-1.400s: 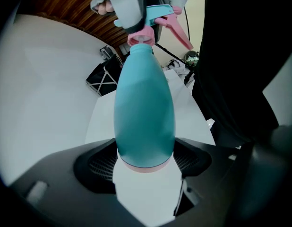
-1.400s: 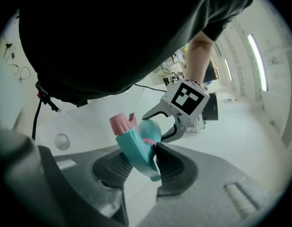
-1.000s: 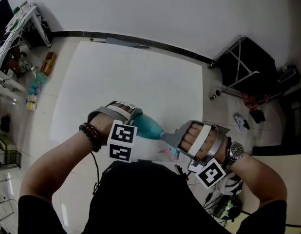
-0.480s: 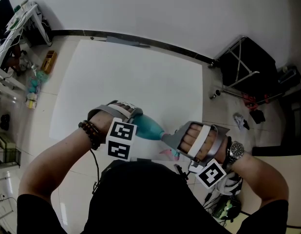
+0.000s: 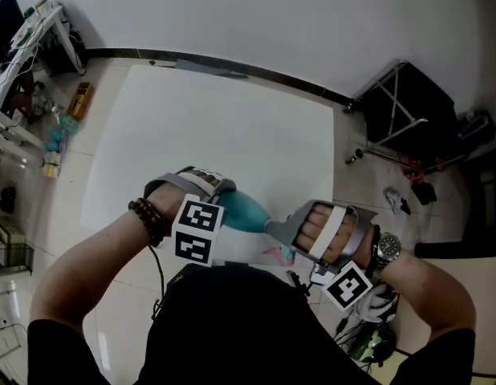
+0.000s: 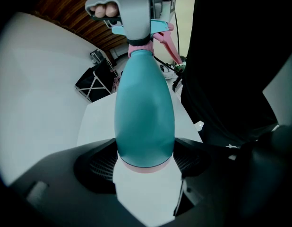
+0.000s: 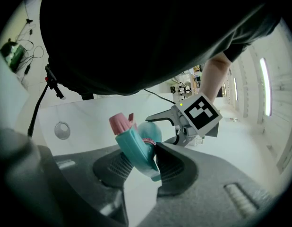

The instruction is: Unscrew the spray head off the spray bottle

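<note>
A teal spray bottle [image 5: 246, 210] with a pink collar hangs level over the white table's near edge, held between both grippers. My left gripper [image 5: 224, 194] is shut on the bottle's wide bottom end; in the left gripper view the bottle [image 6: 145, 112] fills the gap of the left gripper [image 6: 145, 163], with the pads against both sides. My right gripper [image 5: 282, 226] is shut on the spray head [image 7: 134, 148], whose pink nozzle [image 7: 119, 122] pokes up past the right gripper [image 7: 139, 163]. The pink trigger [image 6: 167, 47] hangs to one side. The neck thread is hidden.
The white table [image 5: 216, 119] stretches away from me. A black folding stand [image 5: 408, 103] sits on the floor to the right, and shelves with clutter [image 5: 39, 70] stand at the left. Cables and small items [image 5: 368, 339] lie on the floor at lower right.
</note>
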